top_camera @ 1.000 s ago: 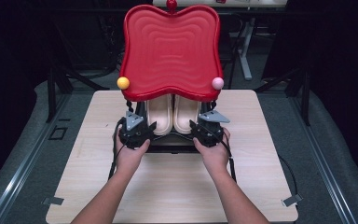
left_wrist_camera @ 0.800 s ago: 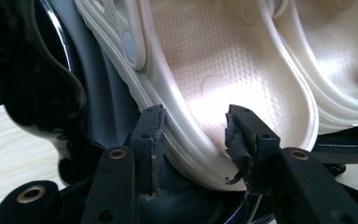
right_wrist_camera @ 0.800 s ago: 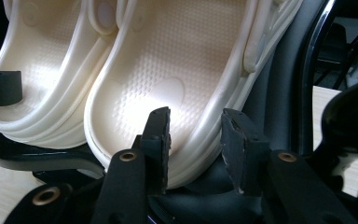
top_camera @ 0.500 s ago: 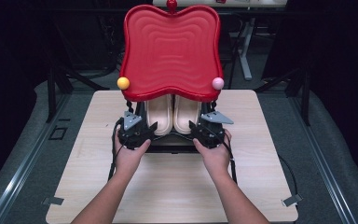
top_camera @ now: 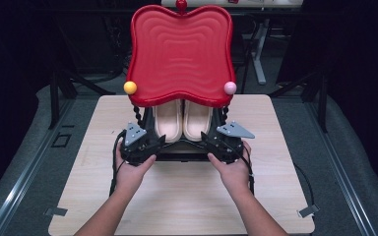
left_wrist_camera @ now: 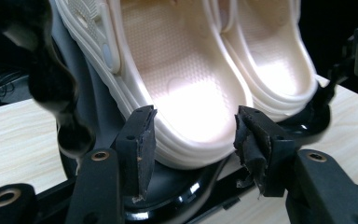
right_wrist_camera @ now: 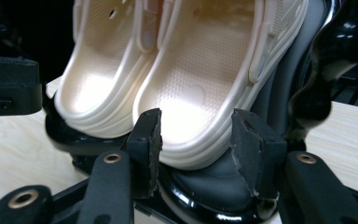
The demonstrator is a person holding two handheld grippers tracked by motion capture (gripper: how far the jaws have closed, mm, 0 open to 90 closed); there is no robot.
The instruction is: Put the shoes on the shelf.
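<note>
I have the pair of cream clogs [top_camera: 182,120] at the centre of the high view, heels toward me on a black stand [top_camera: 179,153] under a raised red lid [top_camera: 181,54]. My left gripper [top_camera: 150,142] and right gripper [top_camera: 211,141] sit released at the heels; their jaws have just been opening, each heel between the pads but unpressed.
</note>
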